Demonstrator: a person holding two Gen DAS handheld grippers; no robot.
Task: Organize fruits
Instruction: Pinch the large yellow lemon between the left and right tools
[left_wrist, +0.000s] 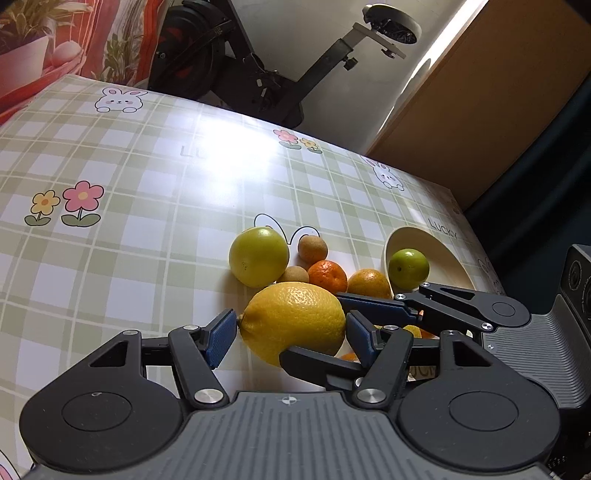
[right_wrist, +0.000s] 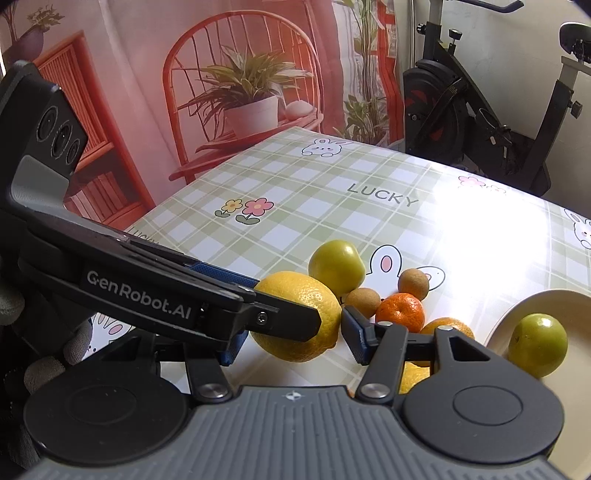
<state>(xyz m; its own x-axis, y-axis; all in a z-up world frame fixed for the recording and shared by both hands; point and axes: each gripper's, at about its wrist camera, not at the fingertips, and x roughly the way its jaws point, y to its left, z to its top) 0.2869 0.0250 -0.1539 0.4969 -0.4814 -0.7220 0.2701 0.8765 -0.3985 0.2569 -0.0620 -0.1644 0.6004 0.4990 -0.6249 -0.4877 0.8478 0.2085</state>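
A big yellow lemon (left_wrist: 291, 314) (right_wrist: 299, 295) sits between both grippers. My left gripper (left_wrist: 291, 328) spans it end to end, with both blue pads against it. From the right, my right gripper (left_wrist: 310, 326) straddles it, one finger behind and one in front. In the right wrist view my right gripper (right_wrist: 291, 336) has its pads at the lemon's sides, while the left gripper (right_wrist: 288, 306) crosses over it from the left. A cream bowl (left_wrist: 443, 240) (right_wrist: 554, 299) at the right holds a green fruit (left_wrist: 409, 267) (right_wrist: 537, 341).
Behind the lemon lie a yellow-green fruit (left_wrist: 258, 256), two small brown fruits (left_wrist: 313, 248), a mandarin (left_wrist: 328, 275) and an orange (left_wrist: 368, 282). The checked tablecloth (left_wrist: 129, 184) stretches far and left. An exercise bike (right_wrist: 461, 110) stands past the table's far edge. A gloved hand (right_wrist: 48, 365) holds the left gripper.
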